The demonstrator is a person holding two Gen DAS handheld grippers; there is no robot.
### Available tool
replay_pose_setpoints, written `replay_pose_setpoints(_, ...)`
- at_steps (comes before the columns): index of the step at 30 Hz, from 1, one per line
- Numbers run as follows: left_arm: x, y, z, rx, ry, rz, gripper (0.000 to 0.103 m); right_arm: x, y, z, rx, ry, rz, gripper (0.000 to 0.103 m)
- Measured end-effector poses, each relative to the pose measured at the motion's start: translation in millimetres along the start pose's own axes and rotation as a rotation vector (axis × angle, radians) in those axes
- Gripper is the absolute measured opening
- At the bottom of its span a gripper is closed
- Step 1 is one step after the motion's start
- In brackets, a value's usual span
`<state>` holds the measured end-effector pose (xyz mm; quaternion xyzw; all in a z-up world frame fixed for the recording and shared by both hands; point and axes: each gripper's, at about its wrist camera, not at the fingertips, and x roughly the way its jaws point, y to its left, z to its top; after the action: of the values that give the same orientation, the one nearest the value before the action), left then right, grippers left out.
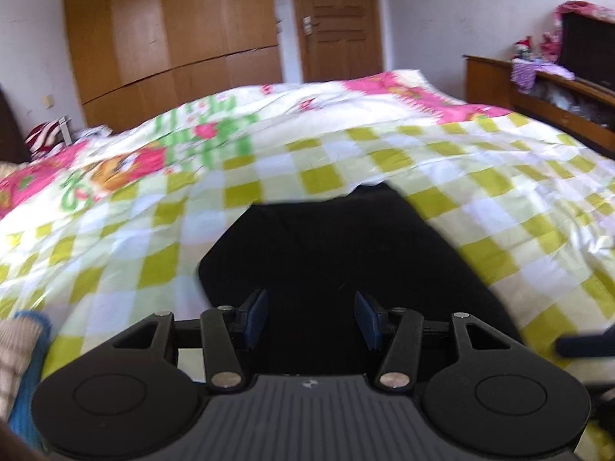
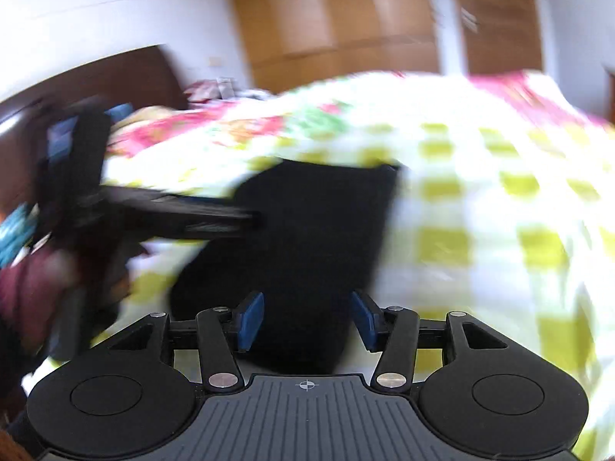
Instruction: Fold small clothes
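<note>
A black garment (image 1: pixel 338 253) lies flat on the green-checked bedspread (image 1: pixel 115 253). My left gripper (image 1: pixel 311 320) hovers over its near edge, open and empty, blue pads apart. In the right wrist view the same black garment (image 2: pixel 303 238) lies ahead, folded into a rough rectangle. My right gripper (image 2: pixel 305 320) is open and empty above its near end. The left gripper (image 2: pixel 77 176) shows blurred at the left of that view. A dark bar at the right edge of the left wrist view (image 1: pixel 584 344) is probably part of the right gripper.
The bed fills both views, with a pink and white cartoon quilt (image 1: pixel 269 115) at the far side. A wooden wardrobe (image 1: pixel 173 30) and door (image 1: pixel 338 19) stand behind. A wooden shelf (image 1: pixel 546 92) with clutter is at right. A dark headboard (image 2: pixel 96 84) is at left.
</note>
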<state>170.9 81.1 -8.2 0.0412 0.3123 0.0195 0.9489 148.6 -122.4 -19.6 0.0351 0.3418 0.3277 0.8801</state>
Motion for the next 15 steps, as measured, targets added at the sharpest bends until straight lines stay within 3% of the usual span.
replay_pose_setpoints(3,16.6,-13.3,35.6,0.007,-0.033,-0.091,0.064,20.8,-23.1,-0.2,0.167,0.080,0.085,0.052)
replay_pose_setpoints(6,57.1,-25.6,60.3,0.004,-0.005,-0.175,0.064,29.1,-36.8,-1.9,0.267,0.097,0.171,0.056)
replay_pose_setpoints(7,73.7,-29.2,61.1,0.009,0.016,-0.177,0.064,33.7,-41.8,-2.0,0.302,0.098,0.196,0.061)
replay_pose_setpoints(10,116.1,-33.2,53.0,0.046,0.072,-0.136,0.069,51.5,-52.8,-2.4,0.377,0.111,0.247,0.062)
replay_pose_setpoints(11,124.3,-30.5,48.5,0.030,0.071,-0.112,0.070,55.8,-53.8,-2.5,0.369,0.117,0.239,0.059)
replay_pose_setpoints(12,129.9,-25.9,43.4,0.004,0.066,-0.092,0.071,60.1,-51.9,-3.1,0.333,0.131,0.202,0.046)
replay_pose_setpoints(13,133.8,-22.2,39.1,-0.019,0.062,-0.071,0.071,64.2,-46.2,-4.3,0.285,0.151,0.169,0.041)
replay_pose_setpoints(15,138.1,-17.0,35.9,-0.040,0.047,-0.063,0.071,66.0,-36.2,-7.7,0.223,0.155,0.143,0.039)
